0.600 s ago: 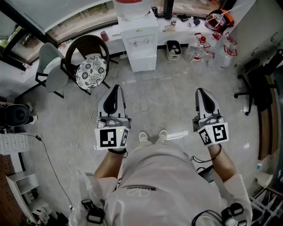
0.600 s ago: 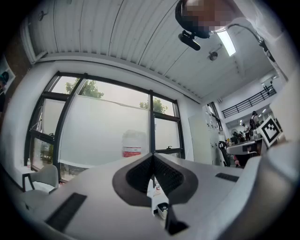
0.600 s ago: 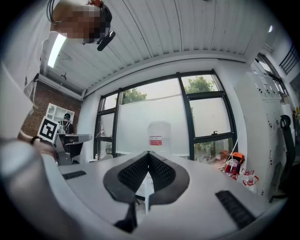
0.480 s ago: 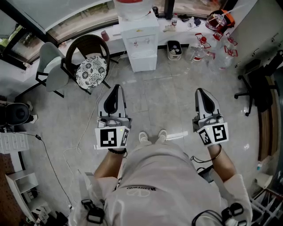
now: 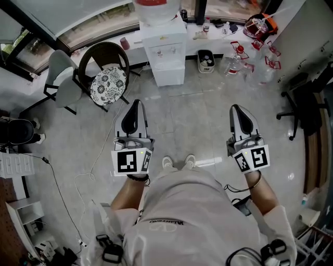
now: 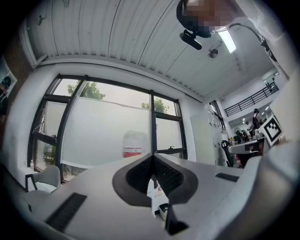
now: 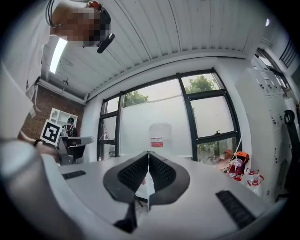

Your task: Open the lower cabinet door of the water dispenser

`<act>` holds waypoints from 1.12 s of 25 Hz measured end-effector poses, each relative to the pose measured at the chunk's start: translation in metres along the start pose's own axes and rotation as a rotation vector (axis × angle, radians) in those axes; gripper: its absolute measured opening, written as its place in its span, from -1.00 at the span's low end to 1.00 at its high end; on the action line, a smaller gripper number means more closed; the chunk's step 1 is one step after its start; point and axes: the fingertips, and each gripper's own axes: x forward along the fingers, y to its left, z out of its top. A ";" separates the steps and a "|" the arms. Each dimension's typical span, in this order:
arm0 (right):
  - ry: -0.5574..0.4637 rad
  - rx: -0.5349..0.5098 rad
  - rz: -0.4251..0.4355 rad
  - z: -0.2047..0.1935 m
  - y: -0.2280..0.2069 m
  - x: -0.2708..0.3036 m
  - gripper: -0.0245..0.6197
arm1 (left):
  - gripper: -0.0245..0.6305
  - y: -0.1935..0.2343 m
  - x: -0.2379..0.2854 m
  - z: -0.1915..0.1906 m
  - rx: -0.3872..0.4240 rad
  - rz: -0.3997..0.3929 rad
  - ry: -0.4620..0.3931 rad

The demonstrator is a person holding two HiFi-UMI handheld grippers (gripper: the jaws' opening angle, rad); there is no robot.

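White water dispenser [image 5: 163, 45] upright at floor's [image 5: 200, 117] far edge, bottle [image 5: 152, 11] on top; lower cabinet door [image 5: 168, 74] white, shut, flush.

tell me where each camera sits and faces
Head view: on the person's head, facing steeply down at floor and water dispenser; shows torso, forearms, left tongs, right tongs.
Left gripper view: on the left tongs, facing along shut jaws to the window; person's head above.
Right gripper view: on the right tongs, same window; head above.
Shared: both gripper views see the dispenser's water bottle.
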 end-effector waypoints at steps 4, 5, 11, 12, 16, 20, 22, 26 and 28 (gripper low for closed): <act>-0.006 -0.006 0.016 0.003 -0.012 -0.004 -0.88 | -0.91 -0.010 0.002 0.001 0.007 0.019 -0.003; -0.007 -0.009 0.020 0.004 -0.015 -0.005 -0.88 | -0.91 -0.013 0.002 0.002 0.008 0.025 -0.004; -0.018 -0.021 0.060 0.008 -0.032 -0.013 -0.88 | -0.91 -0.030 -0.004 0.004 0.023 0.069 -0.004; -0.016 -0.020 0.064 0.007 -0.034 -0.014 -0.88 | -0.91 -0.031 -0.005 0.003 0.023 0.074 -0.002; -0.004 -0.010 0.075 0.002 -0.040 -0.010 -0.88 | -0.91 -0.034 -0.005 -0.001 0.027 0.085 0.014; -0.003 -0.009 0.090 -0.003 -0.046 0.000 -0.88 | -0.91 -0.033 0.004 -0.007 0.025 0.090 0.014; -0.003 -0.015 0.097 -0.005 -0.047 0.008 -0.88 | -0.91 -0.030 0.011 -0.011 0.019 0.091 0.012; 0.009 -0.024 0.098 -0.008 -0.054 0.031 -0.88 | -0.91 -0.019 0.032 -0.019 0.005 0.087 0.012; 0.013 -0.023 0.097 -0.008 -0.058 0.048 -0.88 | -0.91 -0.011 0.047 -0.021 0.003 0.086 0.011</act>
